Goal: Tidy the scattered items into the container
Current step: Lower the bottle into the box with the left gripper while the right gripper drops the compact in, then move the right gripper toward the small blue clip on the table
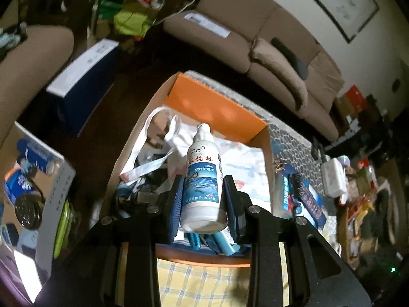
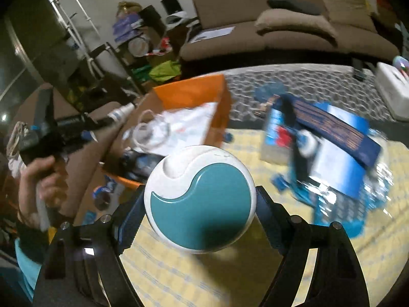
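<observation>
Black frames, blue-padded fingers (image 1: pixel 176 202), silver screws (image 1: pixel 254 209).

Left gripper (image 1: pixel 203 199), angled downward, has both blue pads clamped on the sides of a small white bottle (image 1: pixel 203 176), its nozzle pointing away. In the right wrist view a bare hand (image 2: pixel 42 179) grips that tool's handle. Right gripper (image 2: pixel 199 204), also tilted downward, squeezes a round white-and-teal case (image 2: pixel 200 199) between widely spread fingers.
</observation>
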Demonstrator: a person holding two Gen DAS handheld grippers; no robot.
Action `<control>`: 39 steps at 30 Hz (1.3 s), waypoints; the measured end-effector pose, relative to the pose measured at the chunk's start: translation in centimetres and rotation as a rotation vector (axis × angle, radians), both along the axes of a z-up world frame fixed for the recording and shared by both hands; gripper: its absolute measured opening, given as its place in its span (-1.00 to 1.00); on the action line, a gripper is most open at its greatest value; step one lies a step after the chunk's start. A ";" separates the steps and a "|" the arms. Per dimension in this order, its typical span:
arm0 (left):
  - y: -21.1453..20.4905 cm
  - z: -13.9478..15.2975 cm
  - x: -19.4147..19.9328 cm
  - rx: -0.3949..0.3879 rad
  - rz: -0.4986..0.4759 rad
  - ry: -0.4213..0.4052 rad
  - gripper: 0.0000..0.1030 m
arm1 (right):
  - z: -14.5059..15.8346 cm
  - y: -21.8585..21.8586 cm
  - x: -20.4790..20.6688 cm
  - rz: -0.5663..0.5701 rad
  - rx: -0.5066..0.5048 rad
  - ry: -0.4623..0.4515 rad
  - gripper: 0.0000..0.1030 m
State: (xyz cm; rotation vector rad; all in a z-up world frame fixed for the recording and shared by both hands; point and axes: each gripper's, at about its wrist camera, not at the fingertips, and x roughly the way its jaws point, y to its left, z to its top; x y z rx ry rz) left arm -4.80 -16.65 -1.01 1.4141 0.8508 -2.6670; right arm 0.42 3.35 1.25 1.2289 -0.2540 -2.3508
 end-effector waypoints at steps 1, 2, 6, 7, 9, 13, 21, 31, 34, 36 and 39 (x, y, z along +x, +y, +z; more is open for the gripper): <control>-0.2 -0.3 -0.1 0.012 0.002 -0.016 -0.46 | -0.1 -1.2 -1.0 0.002 0.002 -0.013 0.62; -0.3 -0.5 -0.3 0.017 0.000 -0.022 -0.46 | -0.2 -1.9 -1.7 0.004 0.009 -0.020 0.62; -0.3 -0.6 -0.9 -0.007 -0.034 -0.034 -0.46 | -1.0 -4.9 -5.1 0.016 0.026 -0.057 0.62; -0.1 -0.8 -1.2 -0.030 -0.045 -0.056 -0.46 | -1.5 -5.3 -5.6 0.015 0.031 -0.062 0.62; 0.6 -1.2 -1.9 -0.134 -0.067 -0.104 -0.46 | -2.2 -6.3 -7.2 0.006 0.034 -0.068 0.62; 1.6 -2.1 -2.4 -0.141 -0.110 -0.146 -0.45 | -3.6 -8.4 -9.5 0.013 0.065 -0.064 0.62; 2.7 -3.5 -3.5 -0.131 -0.163 -0.208 -0.46 | -5.6 -11.2 -10.6 0.017 0.192 -0.025 0.64; -0.1 -2.3 -2.7 -0.087 -0.041 -0.161 0.62 | -1.4 -4.6 -8.1 -0.098 0.139 0.066 0.78; -0.7 -2.1 -2.5 -0.059 -0.022 -0.147 0.62 | -0.1 -0.1 -5.7 -0.165 0.131 0.084 0.79; -0.4 -1.7 -2.3 -0.058 -0.030 -0.129 0.62 | 0.4 2.9 -4.1 -0.217 0.136 0.086 0.80; 0.8 -0.8 -2.0 -0.069 -0.066 -0.090 0.62 | 0.4 6.7 -1.9 -0.279 0.172 0.075 0.80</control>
